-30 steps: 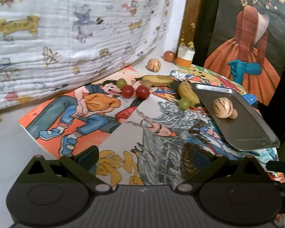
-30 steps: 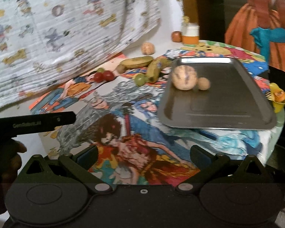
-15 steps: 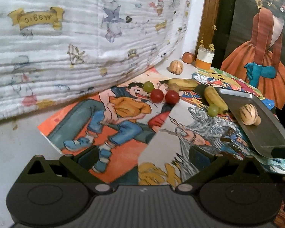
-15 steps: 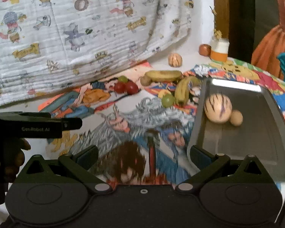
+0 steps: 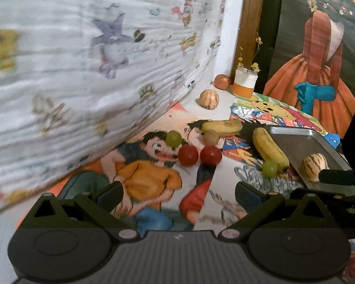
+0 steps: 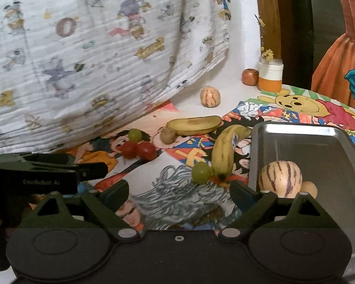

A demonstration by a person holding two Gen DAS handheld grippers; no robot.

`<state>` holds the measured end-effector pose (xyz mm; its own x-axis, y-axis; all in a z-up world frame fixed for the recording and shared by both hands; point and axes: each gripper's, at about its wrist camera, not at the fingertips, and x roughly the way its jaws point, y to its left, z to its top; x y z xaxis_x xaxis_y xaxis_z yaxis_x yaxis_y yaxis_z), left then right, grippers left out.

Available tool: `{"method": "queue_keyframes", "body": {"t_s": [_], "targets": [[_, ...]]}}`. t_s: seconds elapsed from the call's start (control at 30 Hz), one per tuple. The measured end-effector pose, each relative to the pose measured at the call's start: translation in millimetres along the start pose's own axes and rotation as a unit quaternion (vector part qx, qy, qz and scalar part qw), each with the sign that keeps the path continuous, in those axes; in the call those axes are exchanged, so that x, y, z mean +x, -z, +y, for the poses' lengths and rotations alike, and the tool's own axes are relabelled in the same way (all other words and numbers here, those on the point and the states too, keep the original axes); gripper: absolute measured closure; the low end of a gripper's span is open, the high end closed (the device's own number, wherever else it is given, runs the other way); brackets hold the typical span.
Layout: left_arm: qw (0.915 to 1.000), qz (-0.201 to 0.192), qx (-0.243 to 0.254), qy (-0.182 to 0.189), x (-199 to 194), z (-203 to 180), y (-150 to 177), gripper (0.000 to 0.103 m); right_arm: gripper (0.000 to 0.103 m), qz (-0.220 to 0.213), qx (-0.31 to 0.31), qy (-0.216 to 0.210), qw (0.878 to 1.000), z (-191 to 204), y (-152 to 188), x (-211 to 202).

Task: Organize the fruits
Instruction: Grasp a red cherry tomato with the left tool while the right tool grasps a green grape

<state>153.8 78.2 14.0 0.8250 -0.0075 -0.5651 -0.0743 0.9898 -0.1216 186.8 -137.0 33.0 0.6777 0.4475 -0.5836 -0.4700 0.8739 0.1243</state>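
Between my right gripper's point(image 6: 178, 195) wide-apart, empty jaws sits a green grape point(image 6: 201, 175). My left gripper point(image 5: 177, 194) is spread apart and empty too, with two red tomatoes point(image 5: 188, 155) ahead. Next I'd grab fruit for the metal tray point(image 6: 319, 146), right of both.

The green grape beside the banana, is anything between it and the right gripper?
Nothing visible blocks it. The green grape lies on open paper ahead of the open right gripper. The banana touches its right side, crowding one finger.
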Motion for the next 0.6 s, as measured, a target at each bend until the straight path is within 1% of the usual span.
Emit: {"method": "queue_keyframes", "body": {"t_s": [0.17, 0.3, 0.4, 0.43, 0.6], "targets": [[0.9999, 0.008, -0.001, 0.015, 23.2, 3.7, -12.7, 0.000, 0.022, 0.016, 0.021, 0.001, 1.000, -8.5, -1.7, 19.2], [0.9998, 0.010, 0.008, 0.016, 38.6, 4.3, -17.1, 0.002, 0.027, 0.024, 0.039, 0.000, 0.999, -11.4, -3.5, 33.3], [0.9994, 0.016, 0.027, 0.017, 48.1, 1.8, -18.6, 0.007, 0.029, 0.029, 0.042, 0.006, 0.999, -9.5, -5.3, 42.5], [0.9992, 0.017, 0.030, 0.017, 50.9, 1.4, -18.8, 0.010, 0.030, 0.032, 0.044, 0.007, 0.998, -9.5, -5.6, 45.3], [0.9990, 0.029, 0.026, 0.022, 63.4, 3.2, -20.9, 0.020, 0.033, 0.037, 0.056, 0.007, 0.998, -8.1, -5.7, 54.4]]}}
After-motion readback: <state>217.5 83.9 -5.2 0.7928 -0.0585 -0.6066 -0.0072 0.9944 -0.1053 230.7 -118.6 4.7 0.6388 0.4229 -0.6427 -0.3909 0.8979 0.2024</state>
